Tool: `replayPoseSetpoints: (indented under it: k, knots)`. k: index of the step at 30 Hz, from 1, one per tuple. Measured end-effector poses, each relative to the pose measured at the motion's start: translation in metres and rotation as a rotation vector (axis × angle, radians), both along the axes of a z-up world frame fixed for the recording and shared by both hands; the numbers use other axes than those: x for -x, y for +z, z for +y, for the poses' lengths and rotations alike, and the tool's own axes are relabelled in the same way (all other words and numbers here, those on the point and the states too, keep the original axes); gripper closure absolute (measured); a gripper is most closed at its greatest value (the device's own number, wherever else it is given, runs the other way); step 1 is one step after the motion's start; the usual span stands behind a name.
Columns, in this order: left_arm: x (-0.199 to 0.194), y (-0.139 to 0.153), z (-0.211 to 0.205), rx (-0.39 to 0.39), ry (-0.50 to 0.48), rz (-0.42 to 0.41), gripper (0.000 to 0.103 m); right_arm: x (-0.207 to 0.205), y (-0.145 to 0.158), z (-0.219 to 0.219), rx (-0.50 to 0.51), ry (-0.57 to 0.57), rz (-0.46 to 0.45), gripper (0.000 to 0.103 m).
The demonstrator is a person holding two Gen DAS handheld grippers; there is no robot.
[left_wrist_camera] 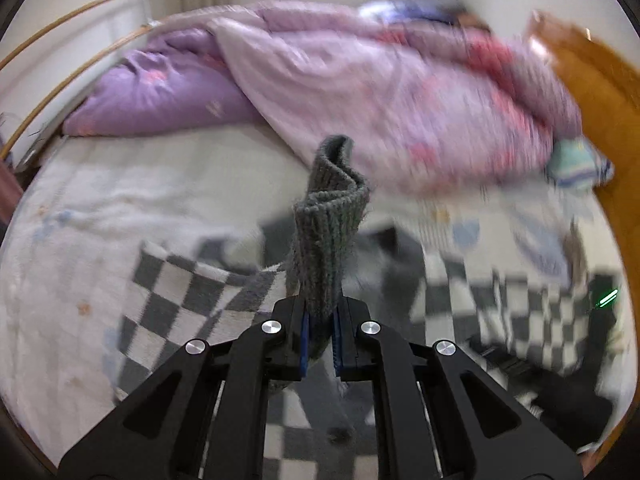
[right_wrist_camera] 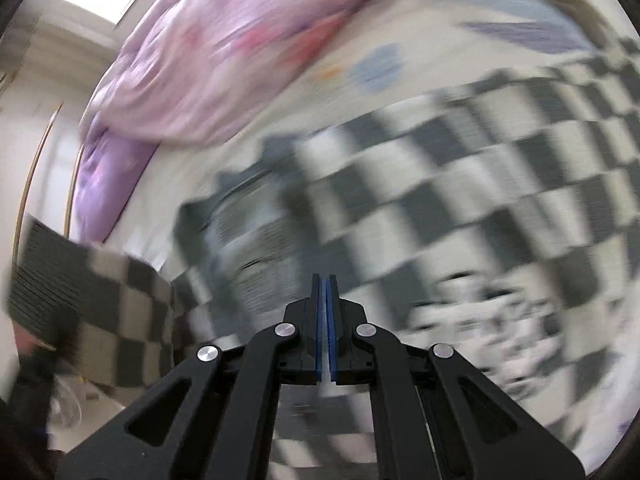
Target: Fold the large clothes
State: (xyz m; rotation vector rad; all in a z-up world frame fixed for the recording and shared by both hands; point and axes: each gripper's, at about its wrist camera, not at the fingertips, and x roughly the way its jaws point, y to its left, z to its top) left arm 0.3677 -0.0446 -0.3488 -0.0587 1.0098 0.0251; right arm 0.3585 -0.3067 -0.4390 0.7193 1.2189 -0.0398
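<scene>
A black-and-white checkered knit sweater (left_wrist_camera: pixel 180 292) lies spread on the bed. My left gripper (left_wrist_camera: pixel 322 320) is shut on its grey ribbed cuff (left_wrist_camera: pixel 332 216), which stands up folded between the fingers. In the right wrist view the sweater (right_wrist_camera: pixel 460 184) fills the middle, blurred by motion, and a lifted sleeve with a grey ribbed cuff (right_wrist_camera: pixel 48 276) hangs at the left. My right gripper (right_wrist_camera: pixel 325 292) is shut with its blue pads together and nothing between them, just above the sweater.
A pink and purple quilt (left_wrist_camera: pixel 360 80) is heaped across the back of the bed. The white sheet (left_wrist_camera: pixel 80 208) lies bare at the left. An orange wooden headboard (left_wrist_camera: pixel 600 92) stands at the right, curved wooden rails (left_wrist_camera: pixel 60 24) at the left.
</scene>
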Motion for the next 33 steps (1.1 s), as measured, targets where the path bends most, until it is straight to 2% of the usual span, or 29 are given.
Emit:
replayPoseSetpoints:
  k: [3, 7, 8, 9, 10, 11, 13, 15, 18, 19, 20, 23, 24, 25, 27, 29, 30, 32, 33]
  knots:
    - [0.005, -0.036, -0.034, -0.016, -0.052, 0.061, 0.094, 0.019, -0.008, -0.030, -0.003, -0.070, -0.005, 0.101]
    - [0.014, -0.087, -0.072, -0.081, -0.117, 0.143, 0.094, 0.032, -0.022, -0.037, -0.026, -0.110, 0.038, 0.101]
    - [0.015, -0.102, -0.079, -0.090, -0.131, 0.178, 0.093, 0.034, -0.025, -0.037, -0.031, -0.115, 0.043, 0.101]
    - [0.014, -0.118, -0.085, -0.106, -0.155, 0.250, 0.090, 0.038, -0.028, -0.038, -0.042, -0.117, 0.053, 0.100]
    - [0.014, -0.129, -0.088, -0.117, -0.169, 0.305, 0.086, 0.040, -0.031, -0.038, -0.058, -0.115, 0.073, 0.096]
    - [0.016, -0.132, -0.086, -0.086, -0.188, 0.334, 0.080, 0.043, -0.030, -0.040, -0.075, -0.111, 0.094, 0.095]
    - [0.022, -0.120, -0.077, -0.007, -0.200, 0.313, 0.071, 0.050, -0.025, -0.041, -0.090, -0.097, 0.095, 0.094]
    - [0.028, -0.099, -0.064, 0.043, -0.206, 0.270, 0.054, 0.048, -0.020, -0.033, -0.071, -0.079, 0.102, 0.086]
    - [0.033, -0.073, -0.035, 0.072, -0.186, 0.245, 0.053, 0.039, -0.013, -0.014, -0.087, -0.039, 0.101, 0.056]
    - [0.032, -0.068, -0.027, 0.074, -0.172, 0.237, 0.053, 0.034, -0.012, -0.006, -0.084, -0.022, 0.098, 0.037]
    - [0.031, -0.060, -0.007, 0.063, -0.140, 0.212, 0.053, 0.029, -0.012, 0.005, -0.073, 0.004, 0.096, 0.035]
    - [0.031, -0.052, 0.037, 0.000, -0.054, 0.179, 0.054, 0.015, -0.028, 0.035, -0.104, 0.069, 0.148, 0.037]
    - [0.029, -0.054, 0.065, -0.037, -0.003, 0.178, 0.058, 0.012, -0.035, 0.043, -0.121, 0.081, 0.158, 0.037]
    - [0.029, -0.057, 0.085, -0.063, 0.038, 0.183, 0.060, 0.008, -0.044, 0.052, -0.113, 0.094, 0.180, 0.037]
    - [0.028, -0.072, 0.130, -0.097, 0.130, 0.226, 0.069, 0.000, -0.068, 0.073, -0.036, 0.140, 0.266, 0.037]
    - [0.035, -0.088, 0.171, -0.093, 0.211, 0.259, 0.076, -0.005, -0.083, 0.088, 0.057, 0.181, 0.326, 0.052]
    - [0.038, -0.104, 0.195, -0.103, 0.260, 0.307, 0.084, -0.008, -0.081, 0.098, 0.126, 0.232, 0.320, 0.056]
    - [0.050, -0.133, 0.229, -0.128, 0.316, 0.430, 0.092, -0.008, -0.069, 0.109, 0.228, 0.333, 0.315, 0.083]
    - [0.056, -0.139, 0.239, -0.123, 0.329, 0.454, 0.093, -0.005, -0.069, 0.109, 0.248, 0.354, 0.320, 0.087]
